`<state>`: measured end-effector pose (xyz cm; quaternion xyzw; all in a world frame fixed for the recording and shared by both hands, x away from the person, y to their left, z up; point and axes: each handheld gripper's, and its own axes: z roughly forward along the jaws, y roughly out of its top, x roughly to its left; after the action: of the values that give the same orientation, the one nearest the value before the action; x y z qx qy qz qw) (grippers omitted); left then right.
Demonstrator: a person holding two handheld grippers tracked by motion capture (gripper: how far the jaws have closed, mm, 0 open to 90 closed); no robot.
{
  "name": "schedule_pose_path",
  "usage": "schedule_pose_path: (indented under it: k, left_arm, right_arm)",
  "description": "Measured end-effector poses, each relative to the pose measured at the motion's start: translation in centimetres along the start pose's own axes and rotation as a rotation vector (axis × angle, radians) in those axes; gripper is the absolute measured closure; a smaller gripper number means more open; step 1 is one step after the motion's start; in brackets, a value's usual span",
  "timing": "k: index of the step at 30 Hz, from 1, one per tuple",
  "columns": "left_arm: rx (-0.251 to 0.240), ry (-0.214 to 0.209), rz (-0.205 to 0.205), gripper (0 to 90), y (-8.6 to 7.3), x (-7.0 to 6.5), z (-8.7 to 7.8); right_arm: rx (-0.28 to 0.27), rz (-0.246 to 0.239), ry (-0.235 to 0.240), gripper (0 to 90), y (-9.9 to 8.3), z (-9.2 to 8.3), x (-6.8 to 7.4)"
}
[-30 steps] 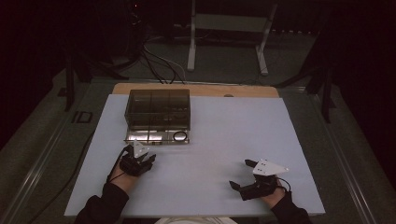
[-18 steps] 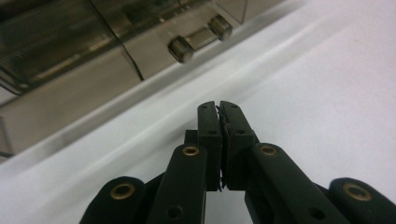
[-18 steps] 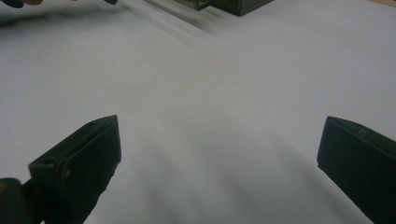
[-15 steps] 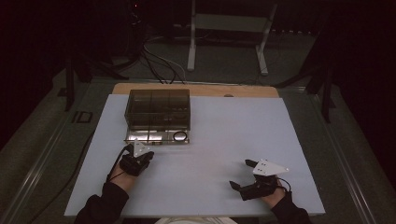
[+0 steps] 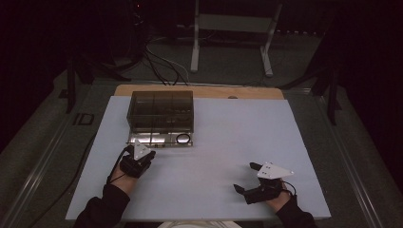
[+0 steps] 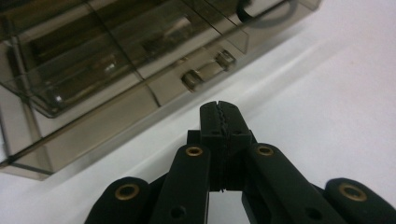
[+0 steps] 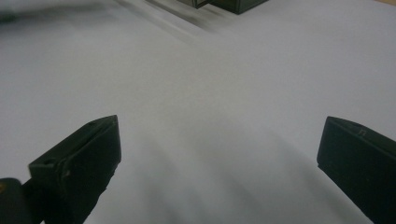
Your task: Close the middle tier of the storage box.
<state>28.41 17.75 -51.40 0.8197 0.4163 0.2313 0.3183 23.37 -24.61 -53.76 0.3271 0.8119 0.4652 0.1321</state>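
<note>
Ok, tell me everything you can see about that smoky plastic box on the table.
The box is translucent, smoke-tinted plastic, rectangular, divided inside by clear partitions into compartments. It sits flat on the white table, toward the far left. A flat panel, perhaps its lid, lies open at its near side, carrying a small latch and a dark ring. The contents are too dim to name. The left gripper, jaws closed, hovers just short of the latch edge, not touching.
</note>
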Motion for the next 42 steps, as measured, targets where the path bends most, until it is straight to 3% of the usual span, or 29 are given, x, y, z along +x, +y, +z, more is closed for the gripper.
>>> schedule_pose_path:
  k: [6, 21, 30, 42]
  left_arm:
    - [-0.015, 0.017, -0.002, 90.0, 0.4, 0.4, 0.0]
    - [0.002, 0.036, 0.005, 90.0, 0.8, 1.0, 1.0]
    - [0.017, 0.053, 0.034, 90.0, 0.8, 0.8, 1.6]
    - [0.024, 0.054, 0.027, 90.0, 0.8, 1.0, 2.1]
  right_arm:
    - [0.002, -0.003, -0.001, 0.0, 0.0, 0.1, 0.0]
    - [0.001, -0.002, -0.002, 0.0, 0.0, 0.0, 0.0]
    - [0.001, -0.002, 0.0, 0.0, 0.0, 0.0, 0.0]
    - [0.001, -0.001, 0.001, 0.0, 0.0, 0.0, 0.0]
